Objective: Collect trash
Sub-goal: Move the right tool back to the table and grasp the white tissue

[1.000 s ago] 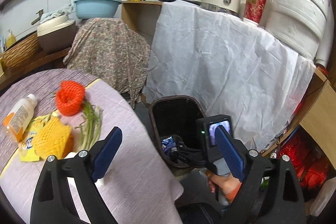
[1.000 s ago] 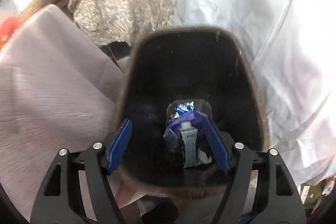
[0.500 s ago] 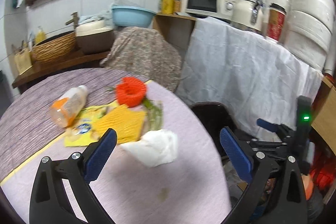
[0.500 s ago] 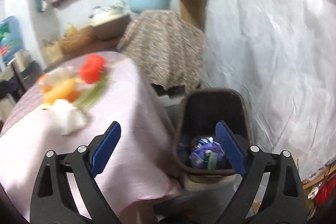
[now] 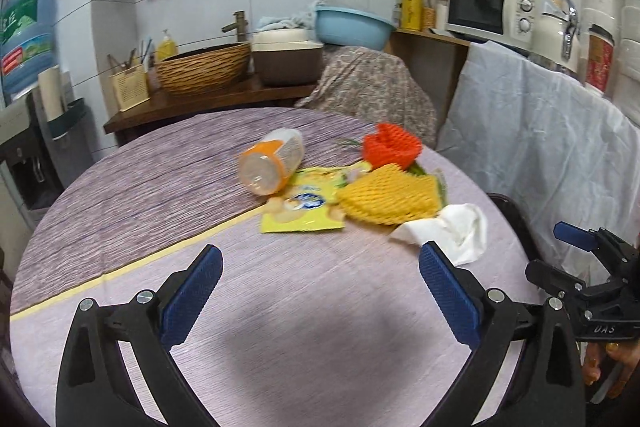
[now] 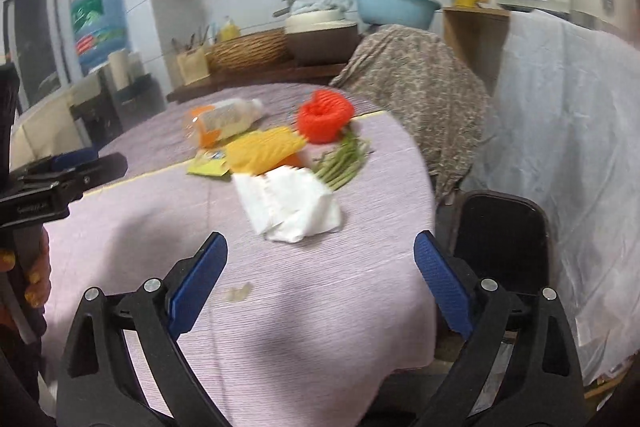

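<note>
Both tongs hang over the purple-clothed table [image 5: 120, 187]: the left tongs [image 5: 316, 291] gape wide and empty, and the right tongs [image 6: 320, 279] are opening with nothing between them. The trash lies clustered at the table's far right side, a crumpled white tissue [image 5: 452, 231] nearest, beside yellow foam netting [image 5: 388, 199], with the dark bin [image 6: 500, 227] beside the table.

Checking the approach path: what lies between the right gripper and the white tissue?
Only bare tablecloth with one small scrap, between right gripper and white tissue in the right wrist view.
</note>
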Demonstrator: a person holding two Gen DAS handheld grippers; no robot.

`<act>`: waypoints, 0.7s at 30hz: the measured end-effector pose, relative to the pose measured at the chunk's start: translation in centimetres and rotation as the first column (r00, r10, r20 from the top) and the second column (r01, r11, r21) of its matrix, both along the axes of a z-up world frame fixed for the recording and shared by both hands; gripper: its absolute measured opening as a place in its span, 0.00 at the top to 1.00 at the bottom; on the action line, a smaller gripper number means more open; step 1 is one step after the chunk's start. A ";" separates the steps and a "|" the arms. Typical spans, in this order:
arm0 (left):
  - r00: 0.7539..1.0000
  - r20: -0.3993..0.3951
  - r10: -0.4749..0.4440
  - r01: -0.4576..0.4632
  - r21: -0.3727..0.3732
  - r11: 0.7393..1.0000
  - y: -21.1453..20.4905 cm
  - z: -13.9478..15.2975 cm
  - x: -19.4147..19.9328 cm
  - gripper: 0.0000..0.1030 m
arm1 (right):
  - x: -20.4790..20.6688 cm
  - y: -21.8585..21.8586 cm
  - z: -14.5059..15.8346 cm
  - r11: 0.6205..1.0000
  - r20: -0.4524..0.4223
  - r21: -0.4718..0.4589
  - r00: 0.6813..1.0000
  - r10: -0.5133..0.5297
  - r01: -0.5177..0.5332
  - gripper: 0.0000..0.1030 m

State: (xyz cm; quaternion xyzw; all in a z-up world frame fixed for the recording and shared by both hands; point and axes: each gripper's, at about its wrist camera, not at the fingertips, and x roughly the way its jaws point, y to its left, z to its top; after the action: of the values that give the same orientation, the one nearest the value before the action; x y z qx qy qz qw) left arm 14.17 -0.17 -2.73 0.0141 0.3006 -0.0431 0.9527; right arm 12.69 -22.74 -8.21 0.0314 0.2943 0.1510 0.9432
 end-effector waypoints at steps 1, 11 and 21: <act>1.000 -0.003 0.010 -0.010 0.001 1.000 0.5 -0.2 0.0 0.05 | 0.1 0.7 -0.2 1.000 -0.008 -0.015 1.000 0.014 -0.014 0.10; 0.998 -0.060 0.036 -0.037 -0.028 0.999 3.0 -1.7 0.1 0.05 | 3.8 3.5 -1.7 0.993 -0.070 -0.098 0.996 0.058 -0.065 0.10; 0.996 -0.090 0.016 -0.019 -0.024 1.000 2.6 -2.4 0.3 0.05 | 7.8 4.2 -3.2 0.989 -0.159 -0.097 0.983 0.096 -0.112 0.43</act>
State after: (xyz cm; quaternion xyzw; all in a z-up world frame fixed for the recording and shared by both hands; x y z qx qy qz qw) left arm 14.52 2.41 -5.10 -0.0023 0.3426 -0.0392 0.9387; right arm 20.48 -18.57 -11.41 -0.0224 0.3752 0.1814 0.9088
